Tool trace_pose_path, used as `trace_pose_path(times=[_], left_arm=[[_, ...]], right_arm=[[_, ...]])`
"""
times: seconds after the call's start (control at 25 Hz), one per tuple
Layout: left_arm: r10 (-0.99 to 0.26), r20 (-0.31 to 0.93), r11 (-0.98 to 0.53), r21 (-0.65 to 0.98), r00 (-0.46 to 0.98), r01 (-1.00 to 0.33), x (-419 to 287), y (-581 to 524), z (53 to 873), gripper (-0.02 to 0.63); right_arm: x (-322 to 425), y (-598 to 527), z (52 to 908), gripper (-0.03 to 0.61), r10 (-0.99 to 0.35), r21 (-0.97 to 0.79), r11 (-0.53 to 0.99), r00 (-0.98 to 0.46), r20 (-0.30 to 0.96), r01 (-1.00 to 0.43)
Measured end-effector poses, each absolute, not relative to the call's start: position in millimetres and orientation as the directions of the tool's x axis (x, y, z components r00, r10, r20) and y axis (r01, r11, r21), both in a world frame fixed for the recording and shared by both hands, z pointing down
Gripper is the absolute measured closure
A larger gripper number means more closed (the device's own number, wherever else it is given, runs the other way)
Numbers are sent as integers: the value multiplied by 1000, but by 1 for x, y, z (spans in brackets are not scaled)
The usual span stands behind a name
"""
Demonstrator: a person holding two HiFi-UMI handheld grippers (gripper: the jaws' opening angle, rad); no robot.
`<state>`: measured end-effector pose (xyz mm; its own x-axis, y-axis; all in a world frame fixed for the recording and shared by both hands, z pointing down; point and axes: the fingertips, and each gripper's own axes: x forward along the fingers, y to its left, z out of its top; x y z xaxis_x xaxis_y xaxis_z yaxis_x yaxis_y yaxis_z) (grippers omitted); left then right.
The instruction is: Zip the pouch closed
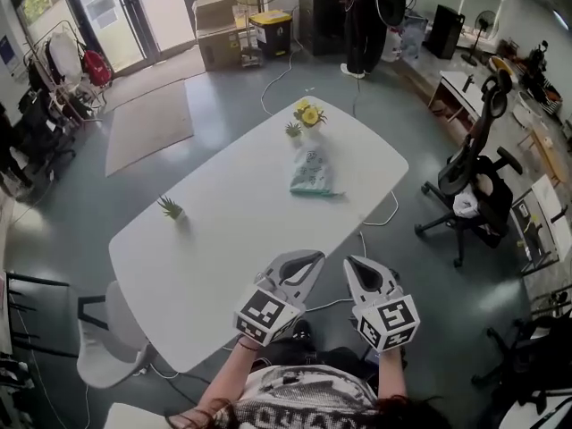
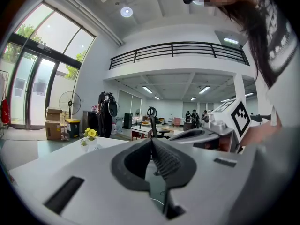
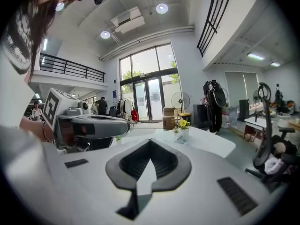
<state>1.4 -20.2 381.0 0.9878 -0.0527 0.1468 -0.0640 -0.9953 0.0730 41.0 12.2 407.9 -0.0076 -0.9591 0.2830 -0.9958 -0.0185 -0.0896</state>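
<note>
The pouch (image 1: 313, 172), pale with a green pattern, lies flat on the far half of the white table (image 1: 232, 222), just in front of a pot of yellow flowers (image 1: 310, 114). In the right gripper view the pouch (image 3: 180, 138) shows small and far off, below the flowers (image 3: 182, 123). Both grippers hover side by side over the table's near edge, well short of the pouch. The left gripper (image 1: 311, 259) (image 2: 151, 140) is shut with nothing in it. The right gripper (image 1: 354, 263) (image 3: 150, 142) has its tips together and is also empty.
A small spiky plant (image 1: 170, 207) stands near the table's left edge and another small plant (image 1: 293, 130) beside the flowers. A black office chair (image 1: 474, 168) is to the right, a white chair (image 1: 107, 347) at the near left. A cable (image 1: 375, 222) hangs off the table's right side.
</note>
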Motion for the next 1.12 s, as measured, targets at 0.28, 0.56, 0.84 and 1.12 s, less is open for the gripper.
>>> trace_pose_path(times=[0.28,0.56,0.84,1.12], left_arm=[[-52,148,-993,94,988,-66,19,-38,382,600],[-103,156,-986,117,982,-122,24,-61,392,600],[-168,166,-975,117,972,-188,45,-90,401,600],[-303,192,-932,144,933,-332,72,-125,409,600]], right_arm=[[63,-2,413,581,-947,-80,-28,1,323,-996],[77,-27,424,581,-938,-82,7,-35,344,-997],[101,-71,436,581,-925,-87,117,-140,354,-989],[138,-117,441,581,-893,-74,251,-261,367,-965]])
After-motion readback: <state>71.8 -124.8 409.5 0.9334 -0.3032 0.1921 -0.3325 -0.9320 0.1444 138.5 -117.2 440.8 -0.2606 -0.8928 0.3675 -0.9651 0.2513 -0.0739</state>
